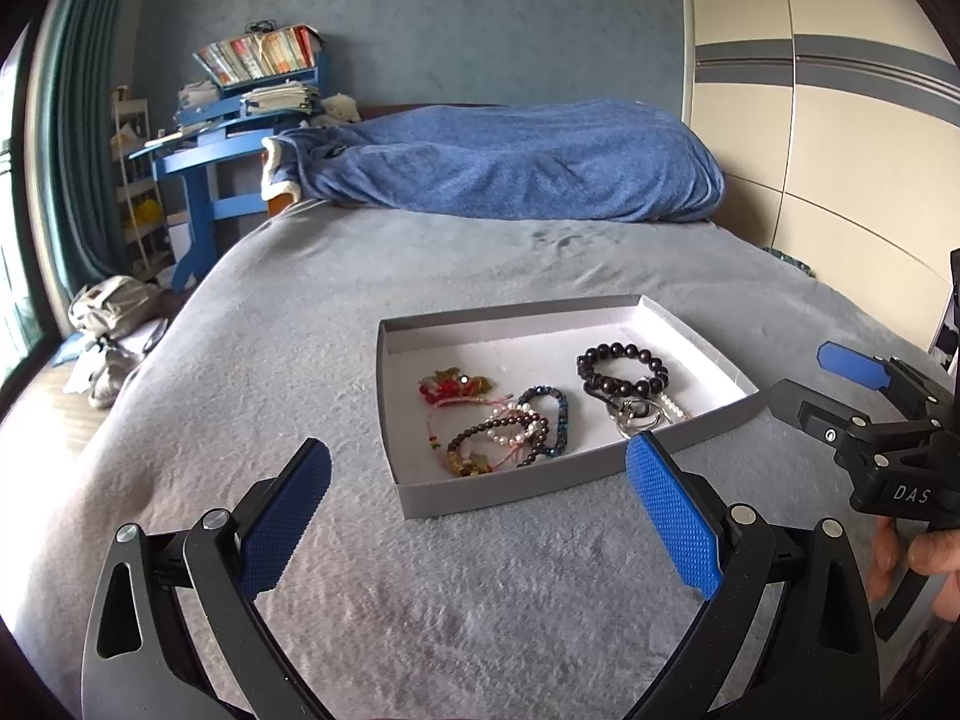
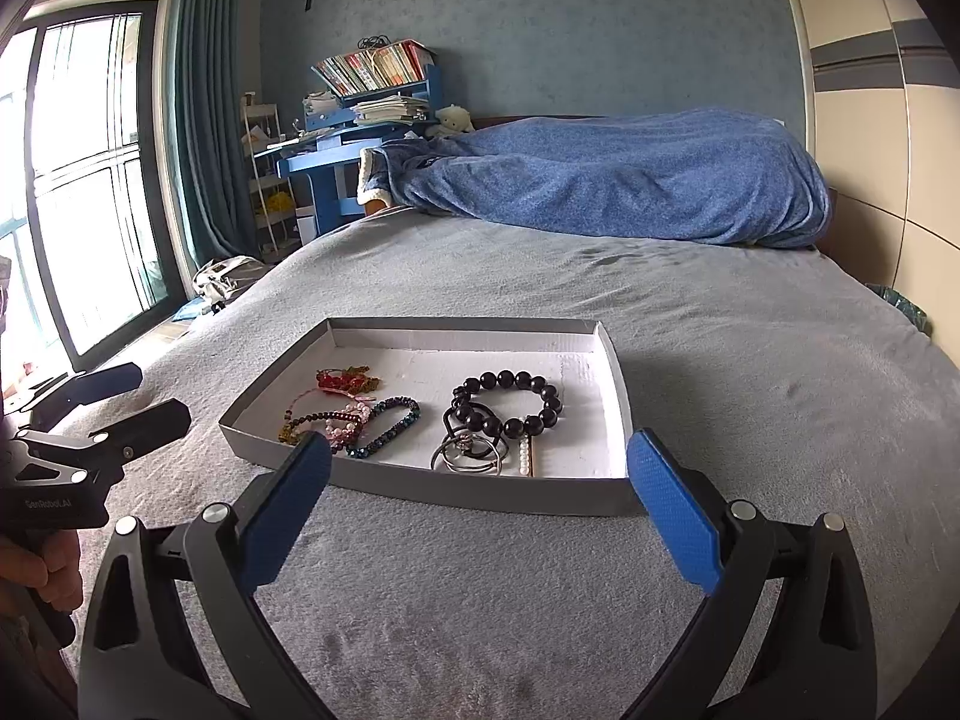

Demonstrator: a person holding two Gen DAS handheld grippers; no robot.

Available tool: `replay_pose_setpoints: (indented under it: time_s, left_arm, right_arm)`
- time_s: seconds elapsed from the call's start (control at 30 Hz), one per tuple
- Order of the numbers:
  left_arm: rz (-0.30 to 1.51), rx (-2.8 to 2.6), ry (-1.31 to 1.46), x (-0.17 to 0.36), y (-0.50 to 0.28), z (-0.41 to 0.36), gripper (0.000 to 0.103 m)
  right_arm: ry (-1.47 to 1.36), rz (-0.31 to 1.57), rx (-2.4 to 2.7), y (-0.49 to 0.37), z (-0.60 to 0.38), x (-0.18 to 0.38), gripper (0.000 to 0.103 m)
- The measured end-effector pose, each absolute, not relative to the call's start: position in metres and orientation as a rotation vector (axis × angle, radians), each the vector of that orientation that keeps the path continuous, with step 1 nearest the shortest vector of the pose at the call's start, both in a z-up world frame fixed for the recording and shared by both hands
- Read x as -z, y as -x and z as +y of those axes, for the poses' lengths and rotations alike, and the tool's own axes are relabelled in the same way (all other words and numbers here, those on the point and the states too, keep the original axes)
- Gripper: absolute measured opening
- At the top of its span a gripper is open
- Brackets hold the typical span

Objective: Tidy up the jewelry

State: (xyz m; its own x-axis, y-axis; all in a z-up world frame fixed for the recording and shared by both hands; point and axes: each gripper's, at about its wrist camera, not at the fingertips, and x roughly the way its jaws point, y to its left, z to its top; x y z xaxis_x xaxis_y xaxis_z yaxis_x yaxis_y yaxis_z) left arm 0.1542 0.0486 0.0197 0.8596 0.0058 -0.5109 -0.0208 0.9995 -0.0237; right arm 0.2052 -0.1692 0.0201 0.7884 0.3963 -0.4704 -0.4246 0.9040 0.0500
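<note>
Right wrist view shows my right tongs (image 2: 479,510) spread apart and empty, as are my left tongs (image 1: 479,510). Jewelry sits tangled in the tray (image 2: 618,396) mid-bed; I should pinch the black bead bracelet (image 2: 510,402) singly, lifting slowly.

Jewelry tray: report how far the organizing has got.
Done: all visible jewelry lies inside the tray, including the black bead bracelet. In hand: nothing; left gripper and right gripper are open. Left: the tangled bracelets need separating.
</note>
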Motion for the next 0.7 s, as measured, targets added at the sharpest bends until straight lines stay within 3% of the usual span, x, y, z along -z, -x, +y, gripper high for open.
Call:
replay_pose_setpoints:
  time_s: [0.7]
  left_arm:
    - [0.542, -0.011, 0.026, -0.0193, -0.1556, 0.0462, 0.098]
  right_arm:
    - [0.057, 0.496, -0.444, -0.2075, -0.1695, -0.0214, 0.097]
